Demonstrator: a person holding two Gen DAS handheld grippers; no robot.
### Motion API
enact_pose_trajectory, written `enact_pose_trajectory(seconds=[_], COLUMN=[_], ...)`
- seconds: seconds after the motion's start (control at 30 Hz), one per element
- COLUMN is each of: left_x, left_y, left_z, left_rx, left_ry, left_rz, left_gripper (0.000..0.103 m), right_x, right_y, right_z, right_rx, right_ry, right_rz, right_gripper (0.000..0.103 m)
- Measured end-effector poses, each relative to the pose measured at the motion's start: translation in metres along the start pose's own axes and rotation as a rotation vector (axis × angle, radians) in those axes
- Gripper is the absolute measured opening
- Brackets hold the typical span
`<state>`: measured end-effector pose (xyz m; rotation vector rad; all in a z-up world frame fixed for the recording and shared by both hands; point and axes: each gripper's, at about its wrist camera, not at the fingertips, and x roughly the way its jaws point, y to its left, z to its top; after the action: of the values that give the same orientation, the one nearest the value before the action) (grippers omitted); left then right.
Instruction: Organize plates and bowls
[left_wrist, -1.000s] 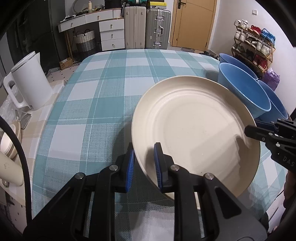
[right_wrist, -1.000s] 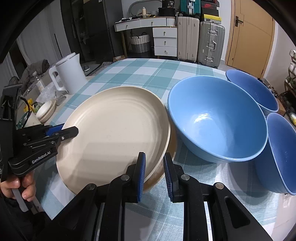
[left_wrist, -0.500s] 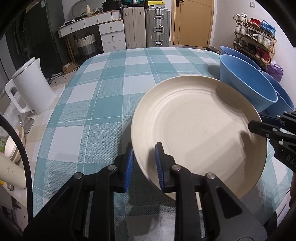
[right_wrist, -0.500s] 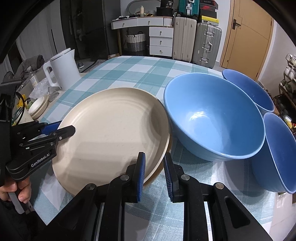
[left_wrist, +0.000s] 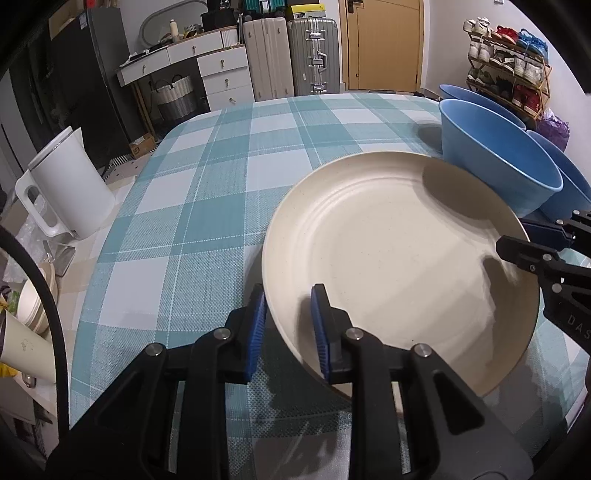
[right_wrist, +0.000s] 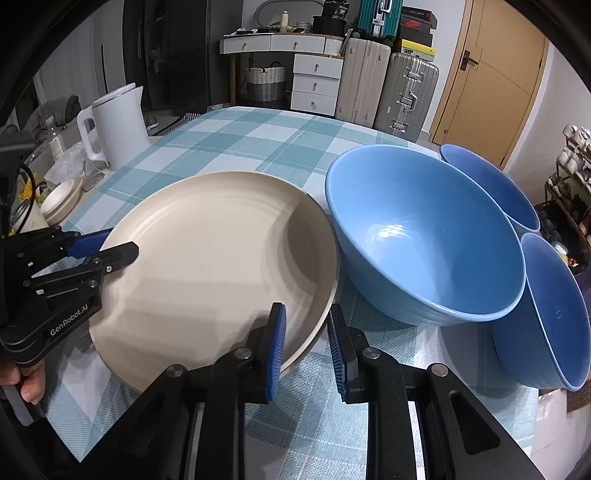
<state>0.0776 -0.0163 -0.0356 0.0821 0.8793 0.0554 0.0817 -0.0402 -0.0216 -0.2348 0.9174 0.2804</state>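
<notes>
Count on the checked teal-and-white counter (right_wrist: 258, 136): one stack of round cream plates (right_wrist: 221, 266), at least two by the second rim showing under the top one, and three deep blue bowls (right_wrist: 421, 236).

The plate stack sits at the near middle of the counter. The bowls cluster at its 3 o'clock; the nearest bowl touches or nearly touches the stack, I cannot tell which. The second bowl (right_wrist: 491, 184) lies at 1 o'clock of the first, the third (right_wrist: 554, 314) at 4 o'clock.

Left gripper (left_wrist: 288, 325): blue pads astride the stack's rim at 8 o'clock, clamped on it. Right gripper (right_wrist: 304, 343): likewise clamped on the rim at 5 o'clock.

One white electric kettle (right_wrist: 118, 125) stands at 10 o'clock, off the counter's edge.
</notes>
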Motion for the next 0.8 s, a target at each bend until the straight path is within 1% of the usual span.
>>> enact_pose_trajectory(seconds=[0.33, 0.47, 0.57, 0.63, 0.67, 0.7, 0.73, 0.77, 0.8], left_x=[0.003, 0.003, 0.003, 0.002, 0.000, -0.002, -0.005, -0.010, -0.014], left_y=[-0.003, -0.001, 0.002, 0.006, 0.008, 0.008, 0.009, 0.009, 0.009], left_z=[-0.002, -0.002, -0.001, 0.000, 0.001, 0.002, 0.003, 0.004, 0.005], left_rx=[0.020, 0.018, 0.002, -0.017, -0.026, -0.031, -0.035, -0.037, -0.039], left_ry=[-0.007, -0.010, 0.001, 0.015, 0.017, 0.014, 0.004, -0.008, -0.017], left_rz=[0.024, 0.017, -0.003, -0.031, -0.051, -0.061, -0.068, -0.072, -0.081], left_gripper=[0.021, 0.021, 0.022, 0.027, 0.033, 0.036, 0.043, 0.052, 0.057], right_x=[0.002, 0.002, 0.002, 0.001, 0.000, -0.001, -0.003, -0.005, -0.009], right_y=[0.006, 0.006, 0.004, 0.004, 0.003, 0.003, 0.004, 0.004, 0.003], right_z=[-0.007, -0.009, -0.010, -0.011, -0.012, -0.013, -0.014, -0.015, -0.016], right_rx=[-0.037, -0.043, -0.034, -0.026, -0.019, -0.012, -0.009, -0.006, -0.004], right_ry=[-0.014, -0.022, -0.026, -0.025, -0.021, -0.017, -0.018, -0.023, -0.029], right_rz=[-0.047, -0.053, -0.043, -0.026, -0.010, 0.019, 0.030, 0.043, 0.056], right_gripper=[0.024, 0.025, 0.027, 0.030, 0.035, 0.043, 0.048, 0.056, 0.063])
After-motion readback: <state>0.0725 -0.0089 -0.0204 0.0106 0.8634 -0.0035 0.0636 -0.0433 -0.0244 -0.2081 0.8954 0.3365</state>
